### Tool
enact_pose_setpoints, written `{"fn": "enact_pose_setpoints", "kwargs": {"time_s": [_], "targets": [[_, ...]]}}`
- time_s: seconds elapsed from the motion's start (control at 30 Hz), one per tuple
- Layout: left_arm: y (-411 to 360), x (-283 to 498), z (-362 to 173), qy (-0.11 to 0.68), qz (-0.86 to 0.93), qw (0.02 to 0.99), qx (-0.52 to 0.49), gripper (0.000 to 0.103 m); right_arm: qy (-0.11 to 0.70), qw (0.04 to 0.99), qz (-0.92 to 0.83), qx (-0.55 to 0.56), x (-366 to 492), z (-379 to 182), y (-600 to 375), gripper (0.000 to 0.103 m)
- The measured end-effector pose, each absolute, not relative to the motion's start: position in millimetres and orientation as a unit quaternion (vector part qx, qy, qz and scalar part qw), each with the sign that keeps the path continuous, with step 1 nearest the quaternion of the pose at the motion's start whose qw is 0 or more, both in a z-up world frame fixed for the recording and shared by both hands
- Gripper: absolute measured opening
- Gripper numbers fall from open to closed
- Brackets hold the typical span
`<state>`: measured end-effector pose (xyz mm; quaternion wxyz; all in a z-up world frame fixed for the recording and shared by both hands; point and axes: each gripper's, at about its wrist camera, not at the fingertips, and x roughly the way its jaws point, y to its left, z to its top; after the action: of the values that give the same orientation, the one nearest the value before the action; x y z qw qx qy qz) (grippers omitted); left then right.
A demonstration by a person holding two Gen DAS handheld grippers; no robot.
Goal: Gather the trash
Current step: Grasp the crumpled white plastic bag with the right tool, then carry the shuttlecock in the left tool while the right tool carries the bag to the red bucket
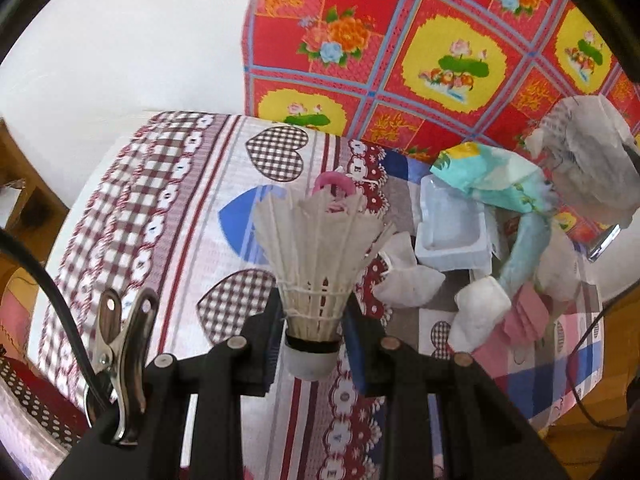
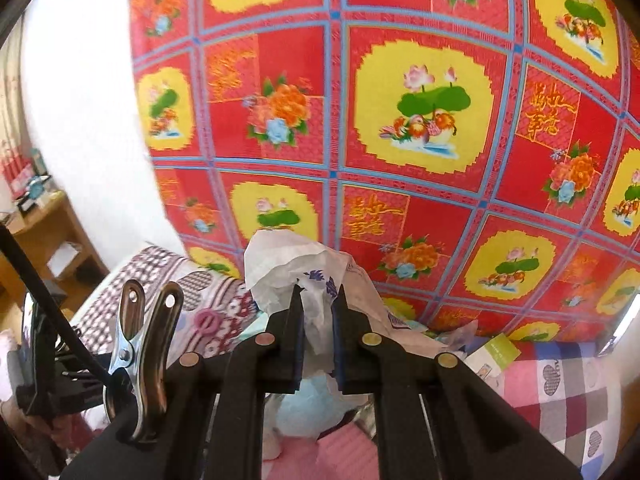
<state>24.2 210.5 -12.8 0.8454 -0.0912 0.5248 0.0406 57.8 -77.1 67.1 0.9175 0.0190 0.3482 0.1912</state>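
My left gripper (image 1: 314,312) is shut on a white feather shuttlecock (image 1: 316,248). Its cork base sits between the pads and the feathers point away from me, above the heart-patterned tablecloth (image 1: 180,200). My right gripper (image 2: 319,308) is shut on a crumpled white wrapper with blue print (image 2: 304,272), lifted clear of the table; the same wrapper (image 1: 588,160) shows at the right edge of the left wrist view. Below it lies a trash pile: a white plastic tray (image 1: 452,232), a teal printed wrapper (image 1: 492,180), crumpled white tissues (image 1: 408,276) and folded pink paper (image 1: 524,312).
A red floral cloth (image 2: 400,120) hangs behind the table. A pink ring-shaped item (image 1: 334,184) lies beyond the shuttlecock. A green card (image 2: 496,352) rests on the checked cloth at right. Wooden shelves (image 2: 52,232) stand to the left by the white wall.
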Motion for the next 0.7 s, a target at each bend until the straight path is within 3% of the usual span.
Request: {"fn": "enact_pose_setpoints", "kwargs": {"time_s": [0.7], "targets": [[240, -51, 24, 0.501, 0.119, 0.85, -0.111, 0.029, 0.323, 0.888, 0.326, 0.008, -4, 88, -16, 0.012]]}}
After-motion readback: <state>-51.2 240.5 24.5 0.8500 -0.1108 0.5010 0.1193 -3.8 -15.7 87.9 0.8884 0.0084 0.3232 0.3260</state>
